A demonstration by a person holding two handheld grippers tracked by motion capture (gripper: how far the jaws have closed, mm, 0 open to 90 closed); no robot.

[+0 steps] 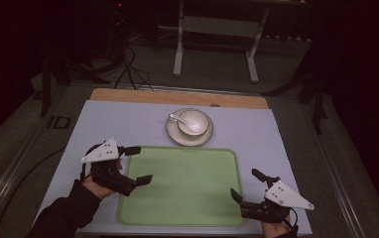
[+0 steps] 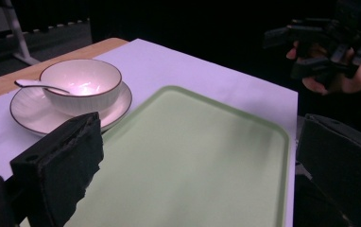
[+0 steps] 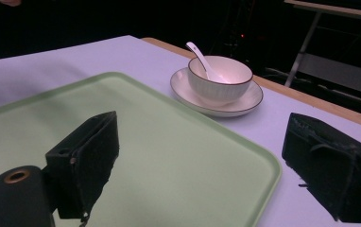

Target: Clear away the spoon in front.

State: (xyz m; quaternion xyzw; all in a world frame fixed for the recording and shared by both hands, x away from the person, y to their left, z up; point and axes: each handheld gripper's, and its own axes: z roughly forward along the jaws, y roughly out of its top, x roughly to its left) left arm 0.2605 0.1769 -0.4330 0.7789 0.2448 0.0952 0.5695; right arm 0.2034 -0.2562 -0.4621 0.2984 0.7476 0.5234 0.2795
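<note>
Grippers were both spread wide and gripped nothing: my left gripper (image 1: pixel 139 163) hung over the near-left edge of the green tray (image 1: pixel 177 183), and my right gripper (image 1: pixel 247 185) hovered at its near-right corner. Between them the tray lay bare on the pale blue table cover (image 1: pixel 257 129).

Beyond the tray's far edge, just past it and not touching, stood the white bowl (image 1: pixel 193 122) on its saucer (image 1: pixel 173 134), upright, with the white spoon (image 1: pixel 176 118) resting inside and its handle leaning out over the bowl's rim. In my left gripper view the bowl (image 2: pixel 81 85) sat well ahead of my jaws, out of reach.

By my reckoning, nothing of the work had been done yet: the crockery was untouched and the tray held nothing. The whole job was left, seemingly reaching forward, taking hold of the saucer set and bringing it onto the tray.
</note>
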